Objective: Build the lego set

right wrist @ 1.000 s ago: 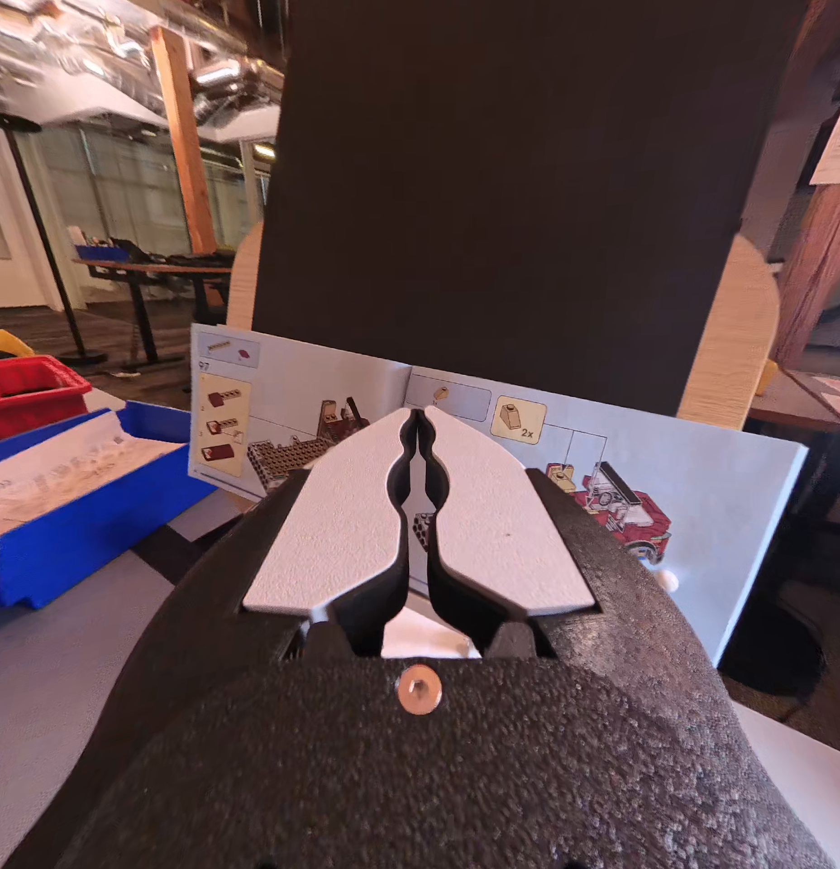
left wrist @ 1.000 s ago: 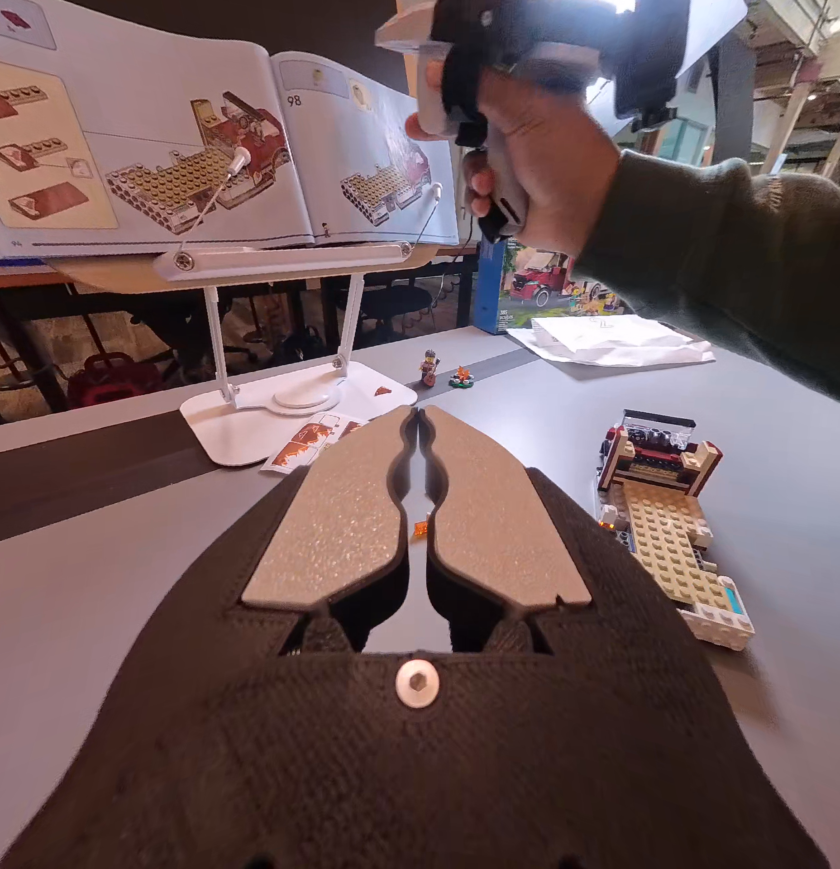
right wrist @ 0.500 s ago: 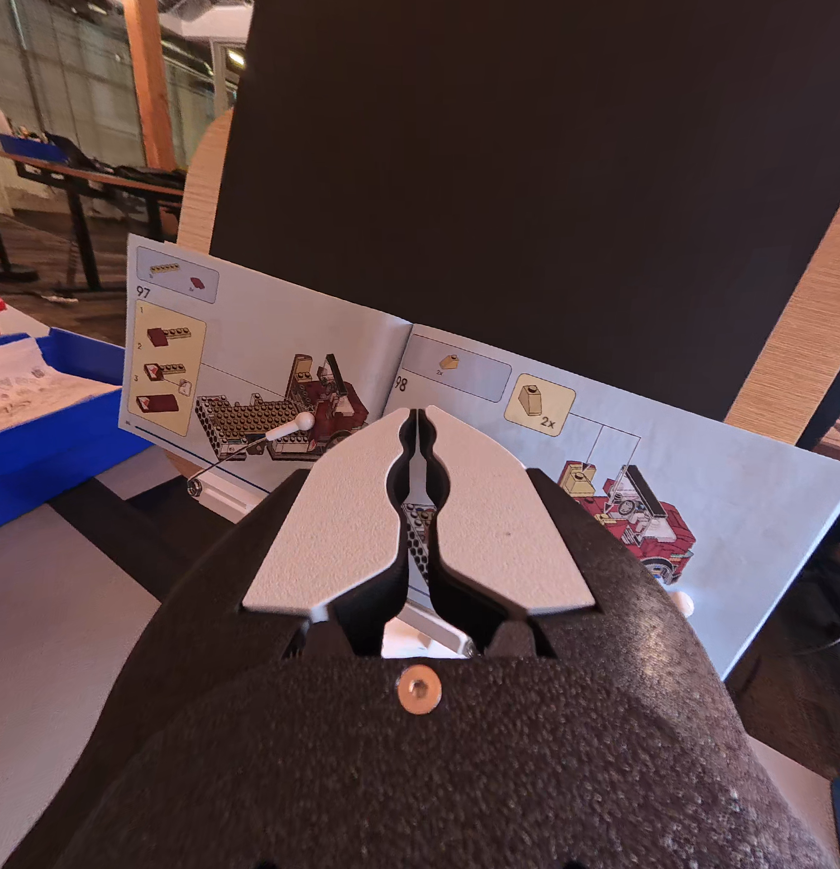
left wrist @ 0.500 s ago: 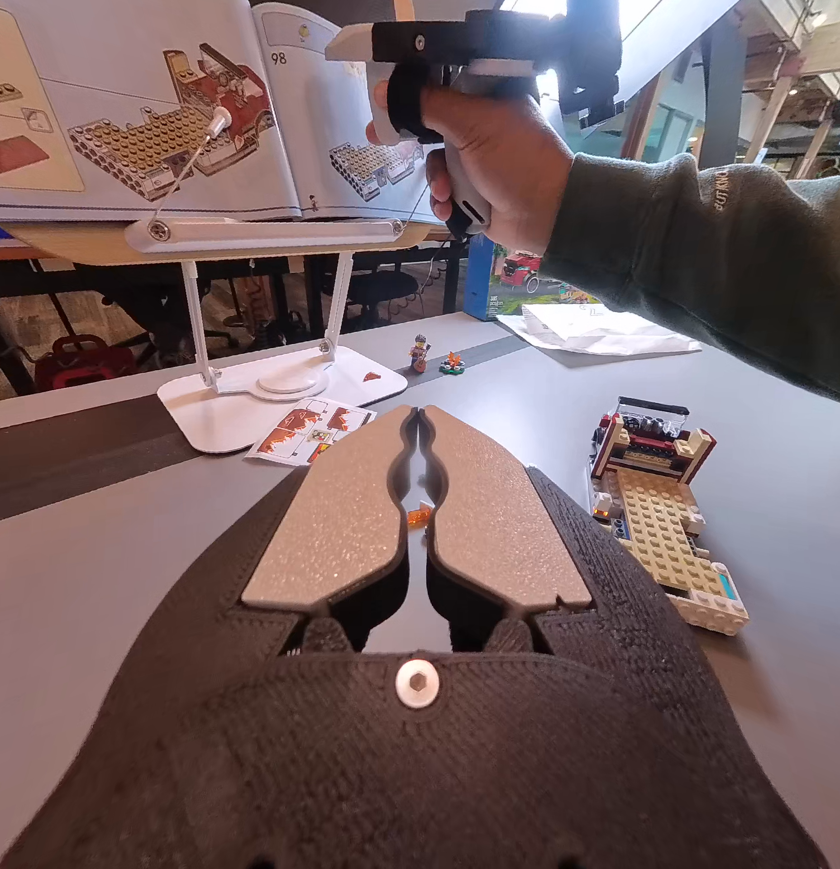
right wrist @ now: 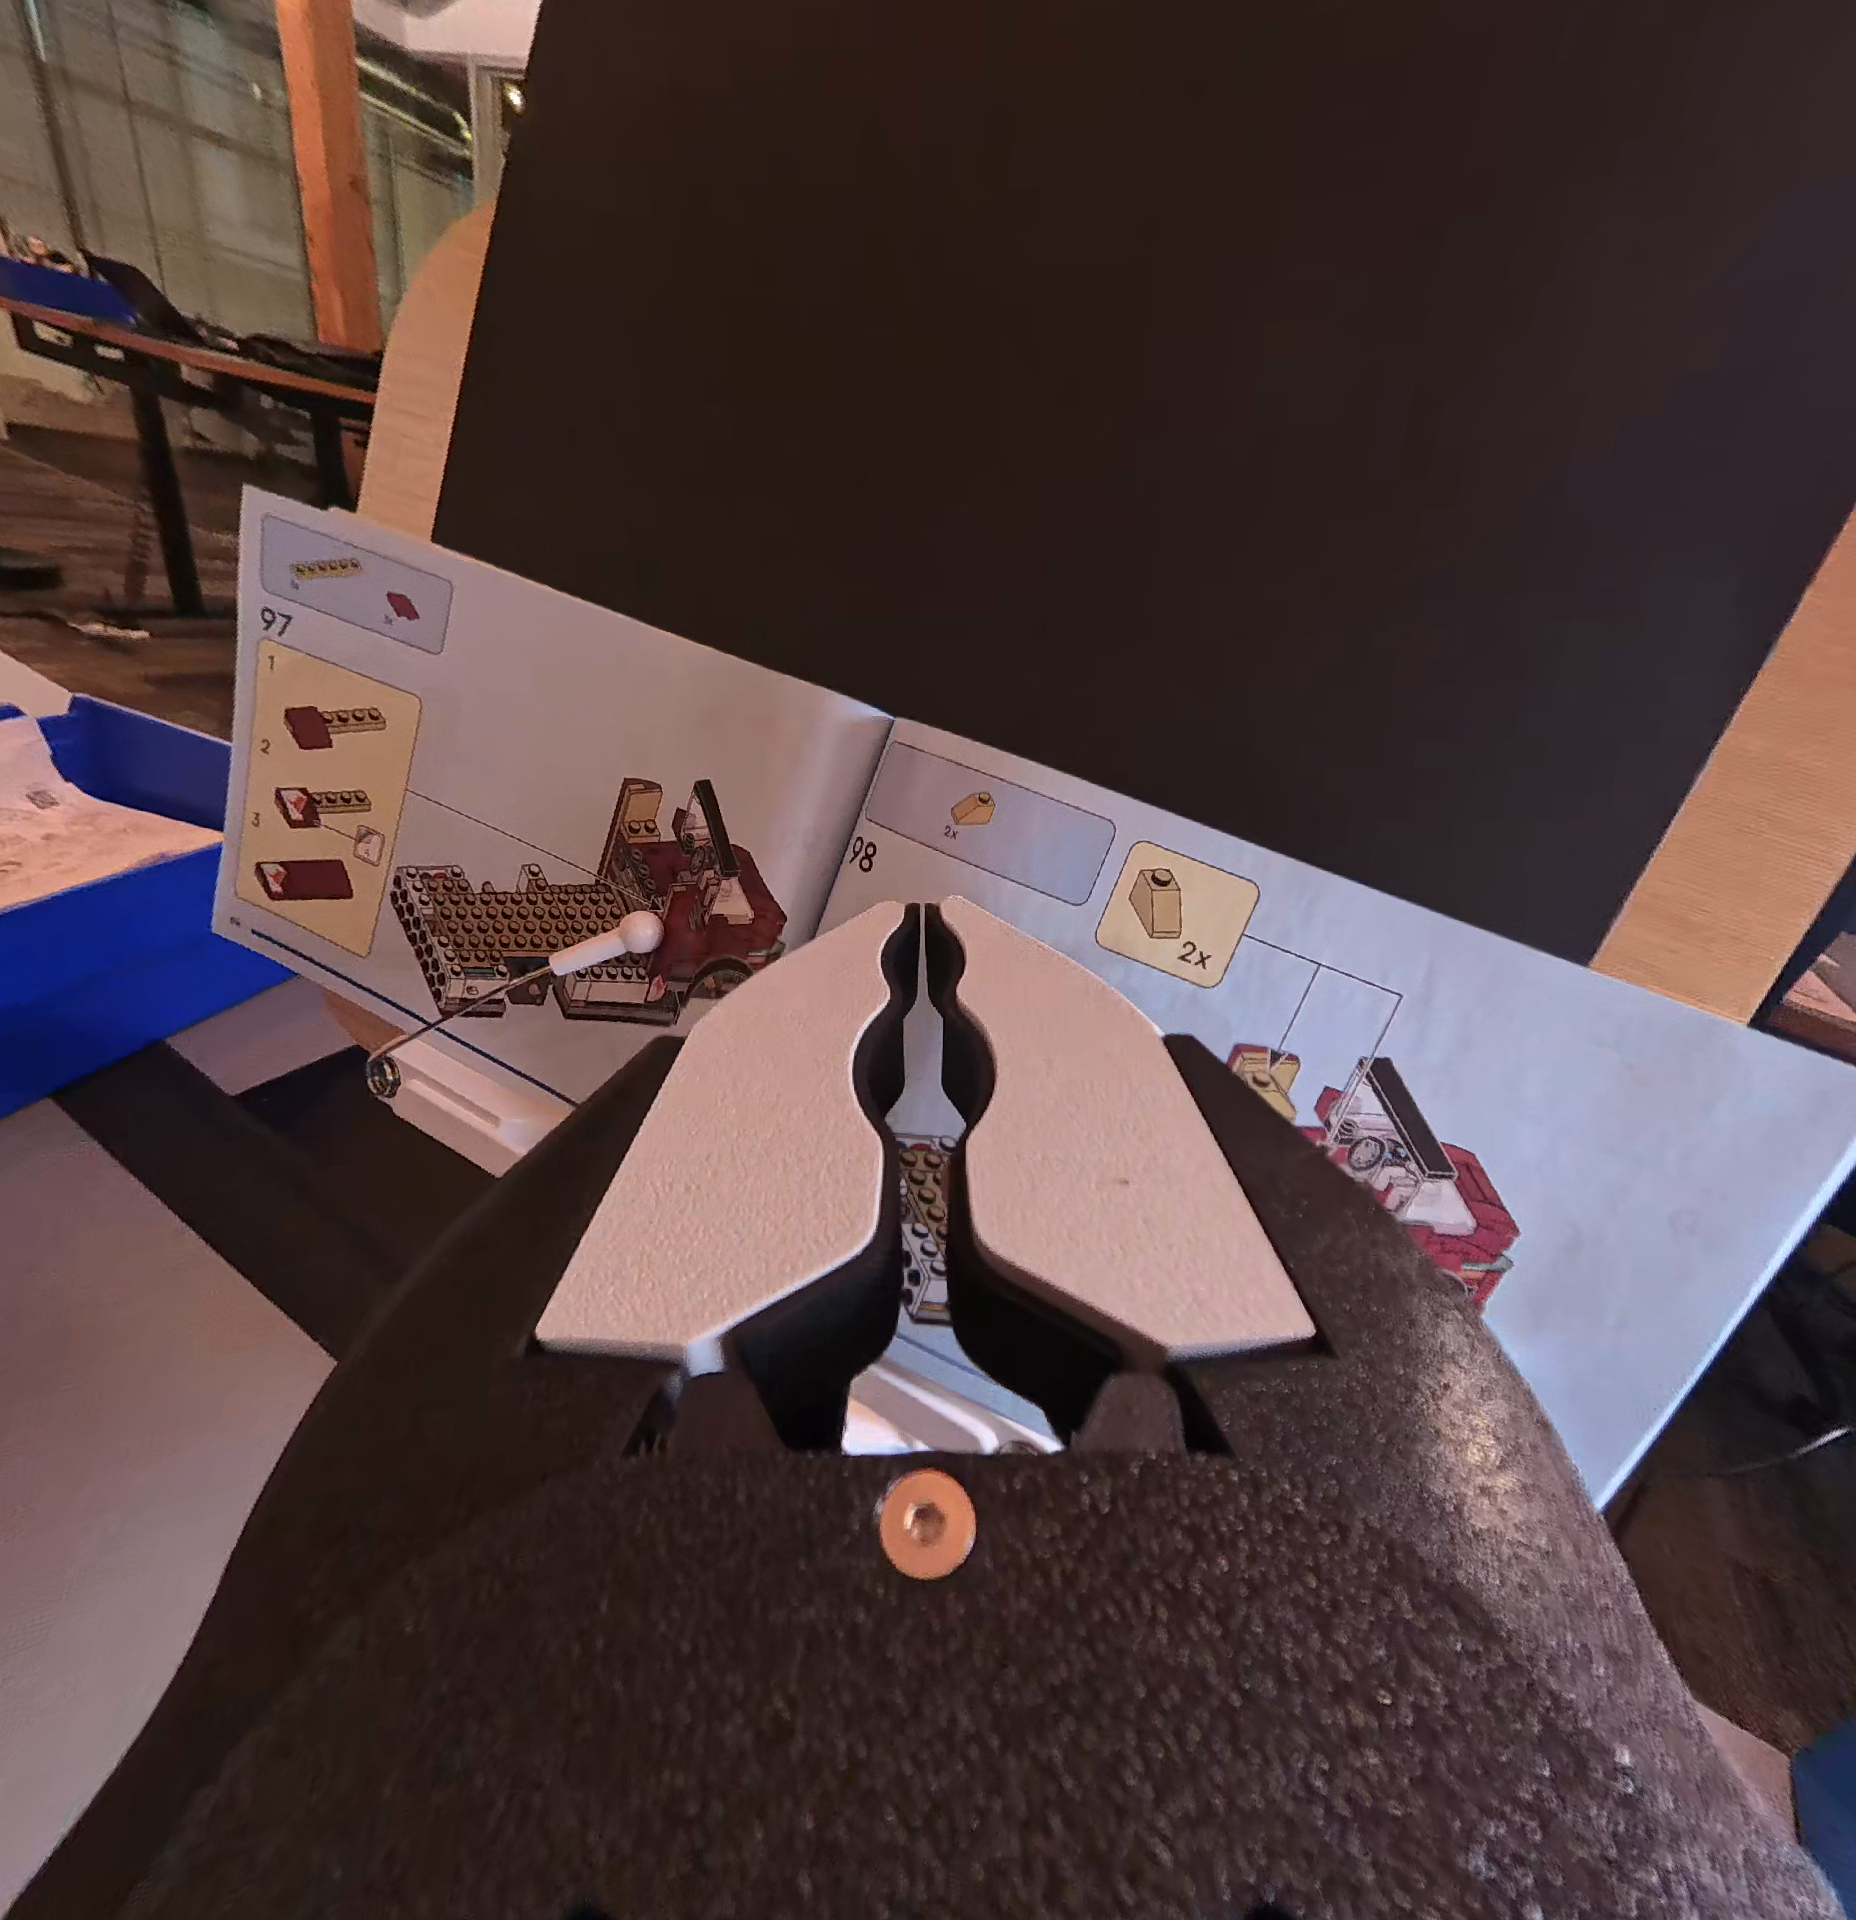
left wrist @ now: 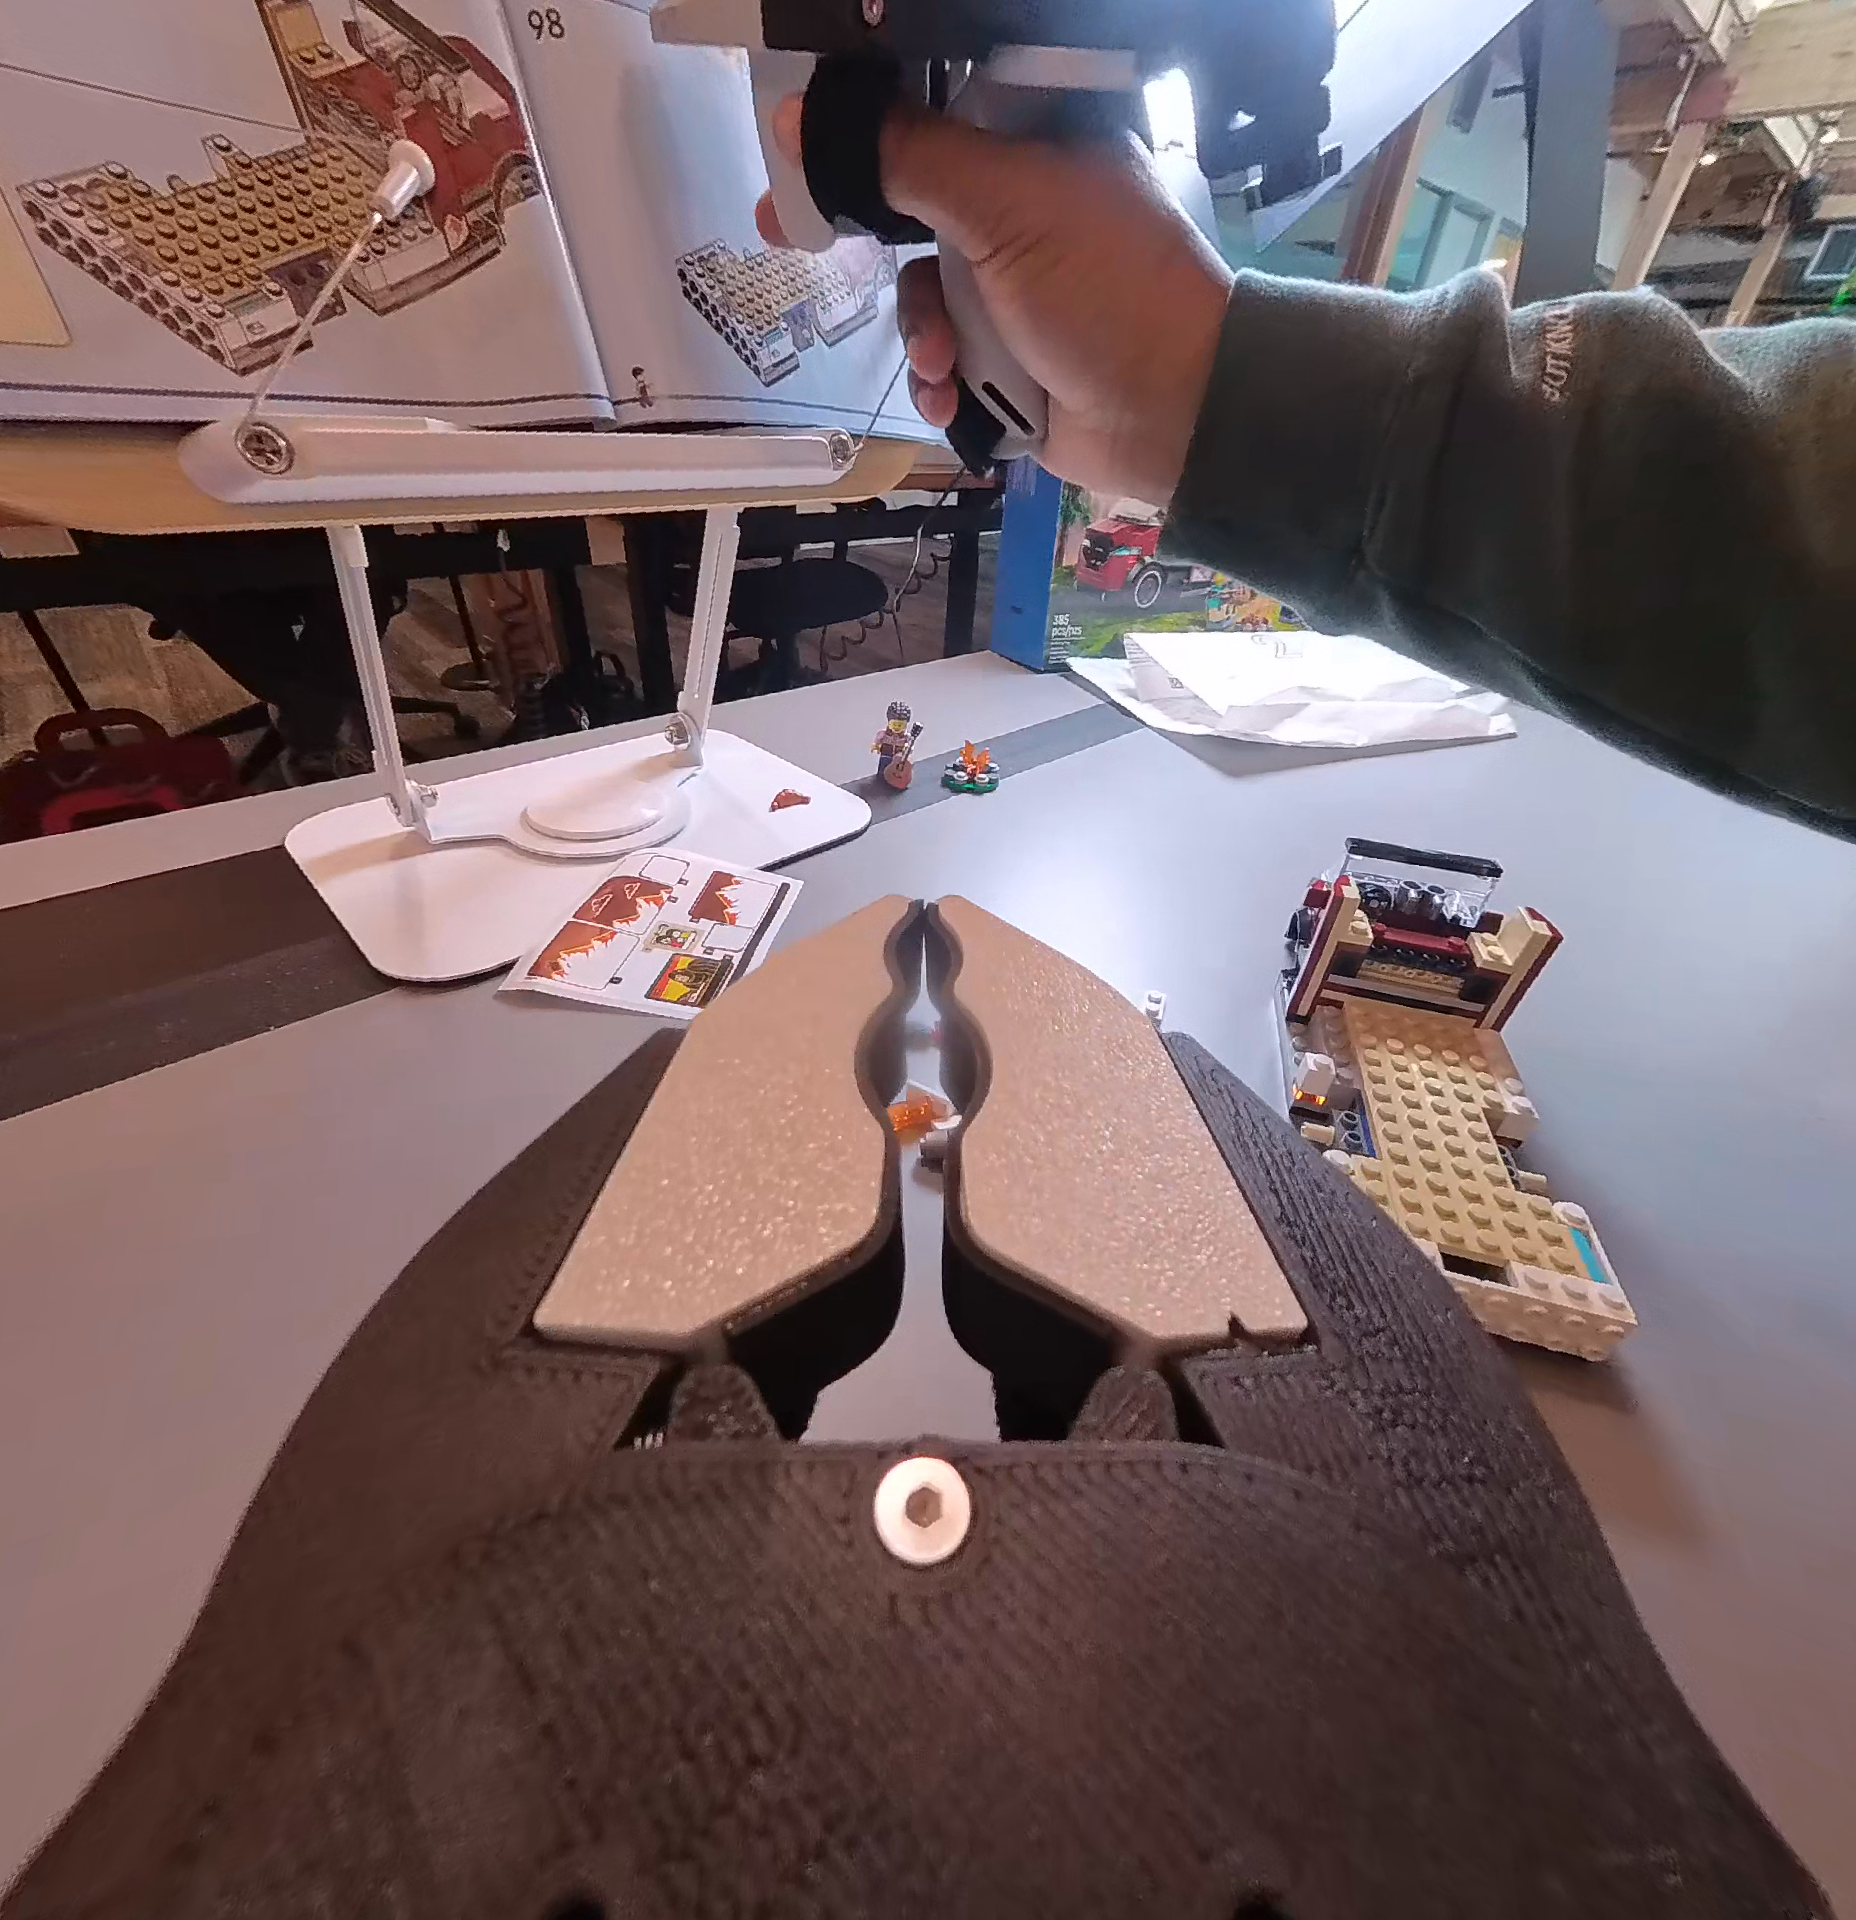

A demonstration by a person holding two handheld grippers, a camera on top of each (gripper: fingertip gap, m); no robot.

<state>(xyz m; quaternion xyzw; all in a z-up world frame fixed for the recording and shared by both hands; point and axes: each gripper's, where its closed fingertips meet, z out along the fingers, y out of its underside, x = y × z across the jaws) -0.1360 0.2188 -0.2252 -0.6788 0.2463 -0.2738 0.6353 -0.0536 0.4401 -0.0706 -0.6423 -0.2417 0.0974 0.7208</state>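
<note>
My left gripper (left wrist: pixel 924 909) is shut and empty, held low over the grey table (left wrist: pixel 228 1195). Small loose pieces, one orange (left wrist: pixel 911 1117), lie on the table beneath its fingers. The partly built truck (left wrist: pixel 1423 1081), tan plate with a dark red cab, lies to its right. My right gripper (right wrist: pixel 924 912) is shut and empty, raised in front of the open instruction booklet (right wrist: pixel 591 790) on a white stand. In the left wrist view the hand (left wrist: pixel 1069 312) holding the right gripper is high up by the booklet (left wrist: pixel 280 208).
The stand's white base (left wrist: pixel 467 873) sits on the table with a sticker sheet (left wrist: pixel 654 940) beside it. A minifigure (left wrist: pixel 896 743) and small campfire piece (left wrist: pixel 971 767) stand behind. White paper (left wrist: pixel 1298 701) and the set box (left wrist: pixel 1090 582) lie far right. A blue bin (right wrist: pixel 82 914) is at left. Across from one pair of fingers to the other is roughly 30 cm.
The right gripper has moved closer to the booklet and swung left across its pages. The left gripper has drawn back and lowered slightly. Both stay shut.
</note>
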